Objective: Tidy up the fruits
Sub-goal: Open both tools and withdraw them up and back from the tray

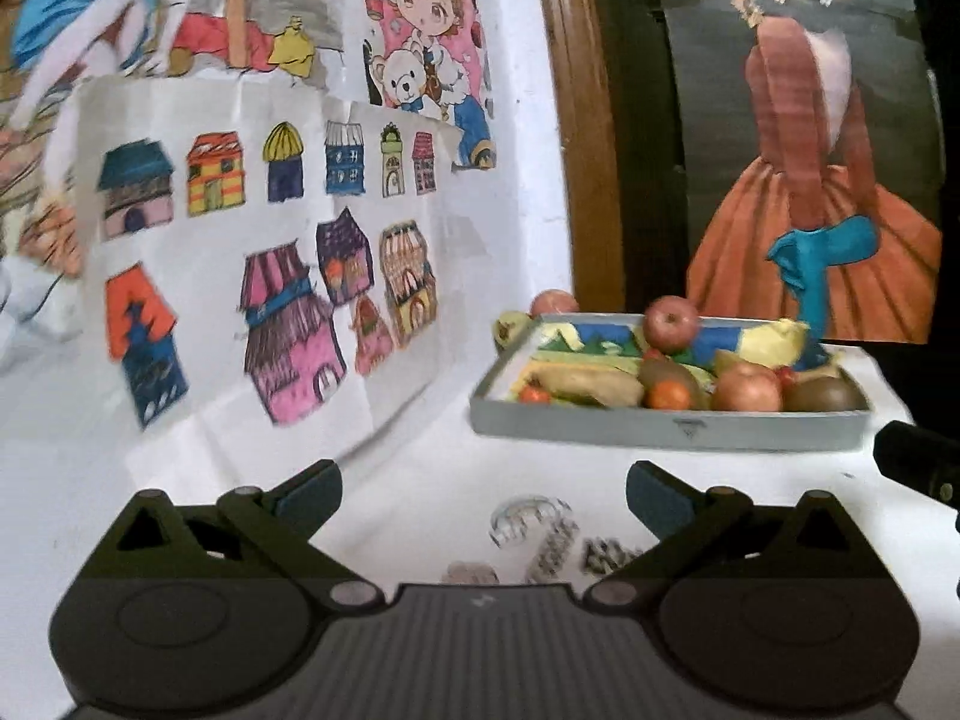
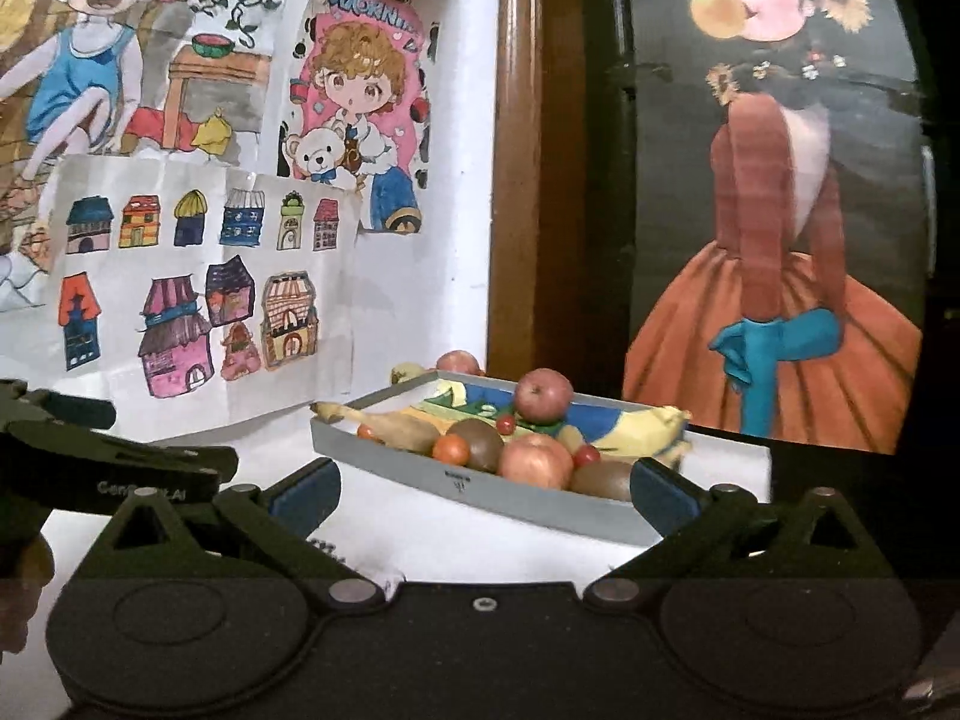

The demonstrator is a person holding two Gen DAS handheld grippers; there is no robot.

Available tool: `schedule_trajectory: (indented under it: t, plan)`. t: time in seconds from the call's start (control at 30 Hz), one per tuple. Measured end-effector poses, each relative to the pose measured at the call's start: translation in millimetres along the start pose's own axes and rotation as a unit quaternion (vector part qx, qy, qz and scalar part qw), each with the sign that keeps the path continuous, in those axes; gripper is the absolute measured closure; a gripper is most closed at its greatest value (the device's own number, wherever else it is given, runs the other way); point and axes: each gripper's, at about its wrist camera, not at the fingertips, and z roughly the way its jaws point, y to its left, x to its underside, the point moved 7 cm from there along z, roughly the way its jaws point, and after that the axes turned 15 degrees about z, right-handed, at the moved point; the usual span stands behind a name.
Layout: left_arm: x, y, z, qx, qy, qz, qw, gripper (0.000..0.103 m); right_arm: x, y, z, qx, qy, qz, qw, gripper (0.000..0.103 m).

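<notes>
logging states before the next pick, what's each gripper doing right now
Left gripper: open, holding nothing, short of the grey tray.
Right gripper: open, holding nothing.

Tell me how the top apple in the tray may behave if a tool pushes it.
The apple is round and sits high on other fruit, so it would probably roll. It lies near the tray back wall, so it might drop behind. Its skin looks smooth, maybe slippery.

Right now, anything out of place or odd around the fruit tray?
Yes. Two fruits sit outside the grey tray, behind its far-left corner: a red apple and a yellowish-green fruit. Inside, the fruit is heaped loosely, one apple perched on top. No spill or damage shows.
</notes>
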Motion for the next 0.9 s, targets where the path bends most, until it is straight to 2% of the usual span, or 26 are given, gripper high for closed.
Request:
schedule_trajectory:
  t: [0.2,0.4,0.9]
  plan:
    - [15.6,-3.5,-34.5,0.016,0.001,-0.019,0.9997,0.0,7.9,2.9,-36.4,0.008,-0.004,0.011,1.0,0.001]
    - [21.2,-5.0,-48.4,0.032,-0.002,-0.032,0.999,0.0,8.5,7.2,-49.6,0.01,-0.009,0.011,1.0,0.001]
    - [32.6,-8.6,-23.9,0.057,0.022,-0.063,0.9961,0.0,10.0,-10.4,-11.5,0.017,0.004,0.04,0.999,0.001]
